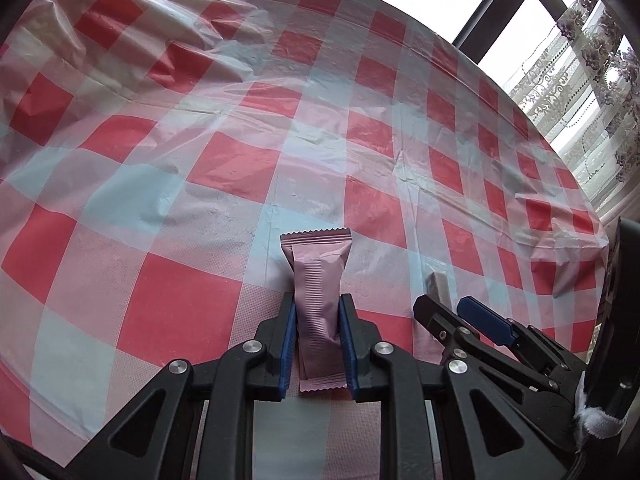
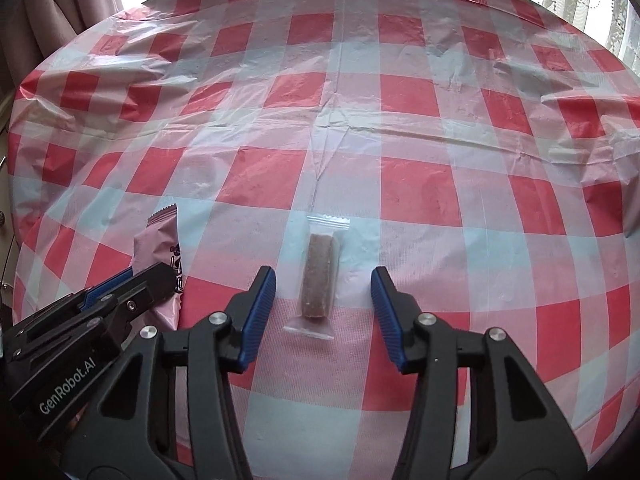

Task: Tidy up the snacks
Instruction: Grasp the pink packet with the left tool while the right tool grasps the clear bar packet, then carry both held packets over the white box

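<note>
My left gripper point(image 1: 318, 312) is shut on a pink snack packet point(image 1: 318, 280), which lies lengthwise between the blue pads on the checked tablecloth point(image 1: 240, 168). The packet point(image 2: 160, 248) and the left gripper point(image 2: 132, 284) also show at the left of the right wrist view. My right gripper point(image 2: 323, 284) is open, its fingers either side of a brown bar in a clear wrapper point(image 2: 318, 280) lying flat on the cloth, not touching it. The right gripper point(image 1: 448, 308) and the end of the clear-wrapped bar point(image 1: 436, 284) show at the right of the left wrist view.
The red, white and pale blue plastic cloth point(image 2: 400, 160) is wrinkled, with raised folds at the far left and far right. A window with a dark frame point(image 1: 486, 8) and lace curtains point(image 1: 592, 80) lies beyond the table's far right edge. A brown curtain point(image 2: 60, 0) hangs at the far left.
</note>
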The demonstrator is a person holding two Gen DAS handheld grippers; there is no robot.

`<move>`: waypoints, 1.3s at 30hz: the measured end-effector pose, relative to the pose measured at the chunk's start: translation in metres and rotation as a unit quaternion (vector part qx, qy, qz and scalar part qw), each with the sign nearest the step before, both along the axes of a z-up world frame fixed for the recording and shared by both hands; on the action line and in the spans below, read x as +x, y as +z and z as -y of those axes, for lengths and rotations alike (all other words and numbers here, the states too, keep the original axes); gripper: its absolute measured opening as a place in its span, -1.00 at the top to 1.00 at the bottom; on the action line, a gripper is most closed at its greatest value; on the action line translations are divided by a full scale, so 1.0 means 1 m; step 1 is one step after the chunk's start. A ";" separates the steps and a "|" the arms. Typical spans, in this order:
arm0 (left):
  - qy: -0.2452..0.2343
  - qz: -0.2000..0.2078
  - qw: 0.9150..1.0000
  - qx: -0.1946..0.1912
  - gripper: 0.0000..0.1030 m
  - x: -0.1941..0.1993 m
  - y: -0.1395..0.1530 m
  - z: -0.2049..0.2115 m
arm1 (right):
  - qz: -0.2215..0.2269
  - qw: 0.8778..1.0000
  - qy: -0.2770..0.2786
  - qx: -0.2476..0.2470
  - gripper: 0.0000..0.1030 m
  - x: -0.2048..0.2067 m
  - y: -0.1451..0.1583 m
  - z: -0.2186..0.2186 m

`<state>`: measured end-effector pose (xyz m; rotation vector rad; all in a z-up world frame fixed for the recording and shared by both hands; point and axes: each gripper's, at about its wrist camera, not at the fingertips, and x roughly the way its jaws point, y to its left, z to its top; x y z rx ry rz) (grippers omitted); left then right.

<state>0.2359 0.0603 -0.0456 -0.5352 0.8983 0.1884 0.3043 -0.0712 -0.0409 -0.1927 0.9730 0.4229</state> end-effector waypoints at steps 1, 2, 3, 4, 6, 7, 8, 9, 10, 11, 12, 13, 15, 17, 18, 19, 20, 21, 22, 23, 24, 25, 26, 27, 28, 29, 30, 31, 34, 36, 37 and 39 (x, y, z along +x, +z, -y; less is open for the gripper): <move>0.000 0.001 1.000 0.000 0.59 0.000 0.000 0.000 | 0.003 1.000 0.000 -0.004 0.15 0.000 0.000 -0.001; 0.000 0.001 1.000 -0.001 0.59 0.000 0.000 -0.001 | 0.005 1.000 0.001 -0.006 0.27 0.001 0.000 -0.001; 0.000 0.001 1.000 -0.001 0.59 -0.001 0.000 -0.001 | 0.007 1.000 0.001 -0.008 0.33 0.002 0.000 -0.001; 0.000 0.001 1.000 0.000 0.59 -0.001 0.000 -0.001 | 0.008 1.000 0.002 -0.008 0.47 0.002 0.000 -0.001; 0.000 0.000 1.000 0.003 0.59 -0.001 0.000 0.000 | 0.009 1.000 0.003 -0.009 0.64 0.001 0.001 0.000; 0.000 0.000 1.000 0.004 0.59 -0.001 0.000 0.000 | 0.010 1.000 0.003 -0.007 0.66 0.001 0.001 0.001; -0.001 -0.001 1.000 0.006 0.59 -0.001 0.000 0.001 | 0.010 1.000 0.003 -0.006 0.68 0.000 0.001 0.001; -0.001 -0.001 1.000 0.007 0.59 -0.001 0.000 0.001 | 0.011 1.000 0.002 -0.004 0.69 -0.001 0.002 0.002; -0.002 -0.002 1.000 0.008 0.59 -0.001 0.001 0.002 | 0.010 1.000 0.001 -0.004 0.70 -0.001 0.003 0.004; -0.003 -0.002 1.000 0.009 0.59 -0.001 0.001 0.003 | 0.011 1.000 0.000 -0.004 0.71 -0.002 0.004 0.005; -0.005 -0.001 1.000 0.011 0.59 0.000 0.001 0.004 | 0.012 1.000 -0.002 -0.004 0.71 -0.003 0.005 0.007; -0.007 0.000 1.000 0.013 0.59 0.000 0.002 0.006 | 0.015 1.000 -0.003 -0.004 0.71 -0.005 0.008 0.009; -0.015 0.006 1.000 0.016 0.59 -0.001 0.005 0.010 | 0.023 1.000 -0.009 -0.004 0.71 -0.009 0.014 0.015; -0.025 0.011 0.999 0.018 0.59 -0.002 0.009 0.016 | 0.029 0.999 -0.015 -0.004 0.71 -0.013 0.020 0.023; -0.031 0.013 0.999 0.020 0.59 -0.002 0.011 0.020 | 0.032 0.999 -0.020 -0.005 0.71 -0.015 0.024 0.028; -0.036 0.015 0.999 0.021 0.59 -0.003 0.013 0.024 | 0.034 0.999 -0.024 -0.005 0.71 -0.017 0.027 0.033; -0.042 0.017 0.999 0.022 0.59 -0.003 0.014 0.028 | 0.035 0.999 -0.030 -0.003 0.71 -0.019 0.030 0.038; -0.048 0.018 0.998 0.022 0.59 -0.004 0.016 0.032 | 0.037 0.999 -0.034 -0.002 0.71 -0.022 0.032 0.043; -0.053 0.019 0.998 0.023 0.59 -0.004 0.018 0.036 | 0.040 0.999 -0.037 0.001 0.71 -0.025 0.036 0.049; -0.059 0.021 0.998 0.024 0.59 -0.005 0.020 0.041 | 0.042 0.998 -0.041 0.003 0.71 -0.028 0.038 0.055; -0.065 0.023 0.997 0.024 0.59 -0.006 0.023 0.046 | 0.044 0.998 -0.045 0.007 0.71 -0.031 0.041 0.062; -0.072 0.025 0.997 0.023 0.59 -0.007 0.025 0.051 | 0.045 0.998 -0.050 0.010 0.71 -0.034 0.044 0.069; -0.078 0.026 0.996 0.023 0.59 -0.008 0.027 0.057 | 0.046 0.997 -0.056 0.012 0.71 -0.037 0.046 0.077; -0.087 0.027 0.996 0.023 0.59 -0.008 0.030 0.063 | 0.047 0.997 -0.062 0.014 0.71 -0.040 0.048 0.085; -0.095 0.027 0.995 0.024 0.59 -0.009 0.032 0.071 | 0.046 0.996 -0.069 0.016 0.71 -0.043 0.050 0.093; -0.102 0.029 0.994 0.024 0.59 -0.010 0.035 0.078 | 0.047 0.996 -0.075 0.019 0.71 -0.046 0.053 0.102; -0.110 0.030 0.993 0.024 0.59 -0.011 0.037 0.085 | 0.049 0.995 -0.082 0.020 0.71 -0.049 0.056 0.110; -0.118 0.031 0.992 0.024 0.59 -0.013 0.040 0.093 | 0.052 0.994 -0.089 0.021 0.71 -0.053 0.058 0.119; -0.143 0.036 0.989 0.027 0.59 -0.017 0.049 0.117 | 0.059 0.992 -0.107 0.025 0.71 -0.065 0.066 0.144; -0.160 0.038 0.986 0.029 0.59 -0.020 0.053 0.134 | 0.063 0.990 -0.119 0.028 0.71 -0.073 0.070 0.160; -0.168 0.038 0.985 0.031 0.59 -0.022 0.056 0.143 | 0.063 0.990 -0.125 0.030 0.71 -0.078 0.071 0.169; -0.184 0.039 0.982 0.033 0.59 -0.026 0.059 0.160 | 0.064 0.988 -0.137 0.032 0.71 -0.086 0.073 0.186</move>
